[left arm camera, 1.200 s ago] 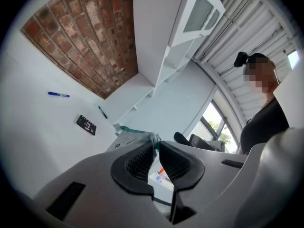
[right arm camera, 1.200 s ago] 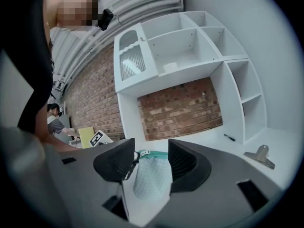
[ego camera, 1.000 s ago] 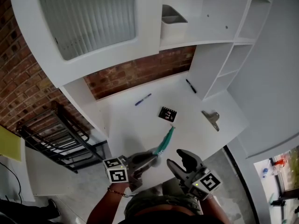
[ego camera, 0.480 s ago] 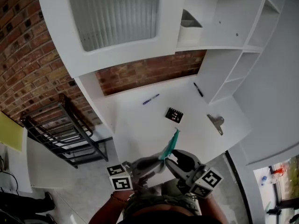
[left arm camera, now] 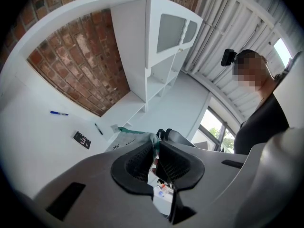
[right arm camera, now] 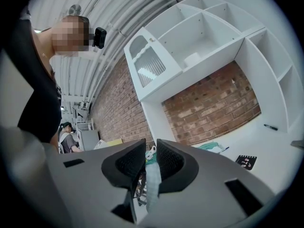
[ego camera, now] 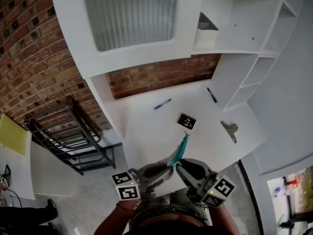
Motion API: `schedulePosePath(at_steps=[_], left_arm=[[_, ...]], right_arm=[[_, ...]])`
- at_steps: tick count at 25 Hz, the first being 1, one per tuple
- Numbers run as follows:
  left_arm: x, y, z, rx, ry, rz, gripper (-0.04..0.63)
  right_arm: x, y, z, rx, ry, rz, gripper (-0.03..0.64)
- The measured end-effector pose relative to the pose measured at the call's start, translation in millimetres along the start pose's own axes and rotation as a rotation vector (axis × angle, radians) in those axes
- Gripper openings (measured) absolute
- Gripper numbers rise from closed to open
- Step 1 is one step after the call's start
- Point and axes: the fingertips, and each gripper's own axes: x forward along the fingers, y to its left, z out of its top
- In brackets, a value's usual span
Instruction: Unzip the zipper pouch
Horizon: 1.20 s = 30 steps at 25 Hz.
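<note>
The left gripper (left arm camera: 156,150) fingers (left arm camera: 135,163) are clamped together on one end of the zipper pouch (left arm camera: 134,136), whose teal-edged fabric runs out past the tips. The right gripper (right arm camera: 150,151) fingers (right arm camera: 172,163) have just been closing. The pouch's pale fabric, its teal zipper edge and a white pull tab (right arm camera: 149,152) sit between them, pinched.

In the head view both grippers meet tip to tip, left gripper (ego camera: 165,168) and right gripper (ego camera: 181,167), above the near edge of the white surface (ego camera: 146,126). The pouch (ego camera: 179,151) is held clear of the surface, slanting up from the fingers.

On the surface:
- black card (ego camera: 187,121), centre
- blue pen (ego camera: 163,104), near the rear edge
- black pen (ego camera: 212,95), rear right corner
- metal binder clip (ego camera: 230,130), near the right edge
</note>
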Motion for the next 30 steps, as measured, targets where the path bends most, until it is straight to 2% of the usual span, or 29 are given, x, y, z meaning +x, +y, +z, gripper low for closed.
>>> schedulePosePath(at_steps=[5, 9, 14, 17, 23, 27, 30], left_arm=[[-6.5, 0.4, 3.1, -0.008, -0.008, 0.009, 0.044], [-11.7, 0.0, 3.8, -0.011, -0.007, 0.012, 0.044], [-13.7, -2.4, 4.0, -0.018, -0.001, 0.01, 0.044], [-11.5, -5.7, 5.9, -0.033, -0.007, -0.009, 0.044], [-5.1, -11.5, 11.5, -0.064, -0.012, -0.038, 0.041], [-4.4, -20.6, 10.4, -0.081, 0.006, -0.071, 0.04], [-6.5, -24.8, 7.9, -0.08, 0.008, -0.065, 0.04]], right_arm=[[9.1, 9.0, 2.6, 0.03, -0.02, 0.024, 0.057], [9.6, 8.1, -11.5, -0.028, 0.038, 0.008, 0.015], [15.8, 16.7, 1.2, -0.089, 0.025, 0.018, 0.009], [12.9, 17.2, -1.8, -0.136, 0.056, 0.008, 0.008], [9.8, 15.5, 7.4, -0.188, 0.024, -0.061, 0.008], [2.2, -7.1, 18.8, -0.184, -0.014, -0.193, 0.006], [-3.4, -16.3, 24.1, -0.185, -0.02, -0.196, 0.006]])
